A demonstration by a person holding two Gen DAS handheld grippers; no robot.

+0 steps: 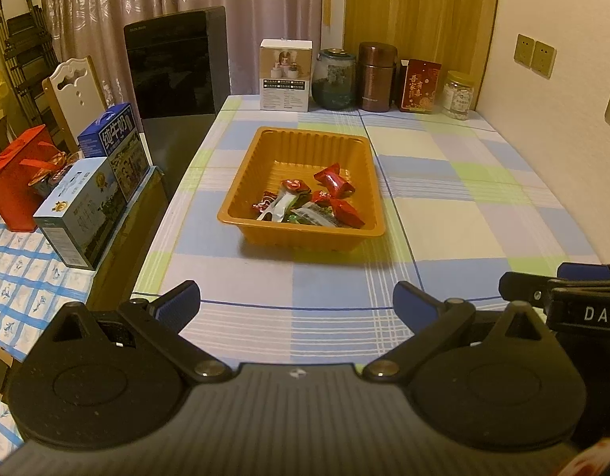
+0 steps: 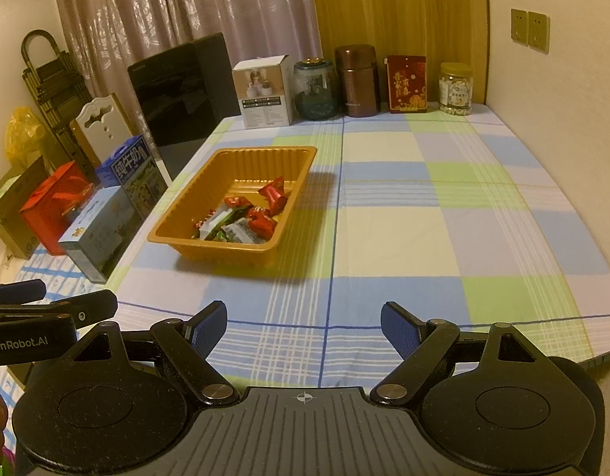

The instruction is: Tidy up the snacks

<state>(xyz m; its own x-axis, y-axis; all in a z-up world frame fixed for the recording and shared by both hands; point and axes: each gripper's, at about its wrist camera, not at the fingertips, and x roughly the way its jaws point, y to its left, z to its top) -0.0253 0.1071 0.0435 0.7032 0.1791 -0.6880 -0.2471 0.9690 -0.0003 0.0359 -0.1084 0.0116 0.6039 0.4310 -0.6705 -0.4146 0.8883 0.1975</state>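
Observation:
An orange plastic tray (image 1: 241,182) (image 2: 185,214) stands on the checked tablecloth. Several wrapped snacks (image 1: 310,202) (image 2: 245,214), red and silver-green, lie heaped in its near right part. My left gripper (image 1: 297,307) hovers open over the cloth in front of the tray, nothing between its blue pads (image 1: 177,305). My right gripper (image 2: 305,331) is open too, empty, nearer the table's front edge and right of the tray. Each gripper shows at the other view's edge, the right gripper (image 1: 562,289) and the left gripper (image 2: 47,309).
Along the back wall stand a white box (image 1: 285,75), a glass jar (image 1: 332,79), a brown canister (image 1: 378,77), a red packet (image 1: 420,85) and a nut jar (image 1: 457,95). Milk cartons (image 1: 90,198) and a red bag (image 1: 15,182) sit at the left, beside a black appliance (image 1: 177,67).

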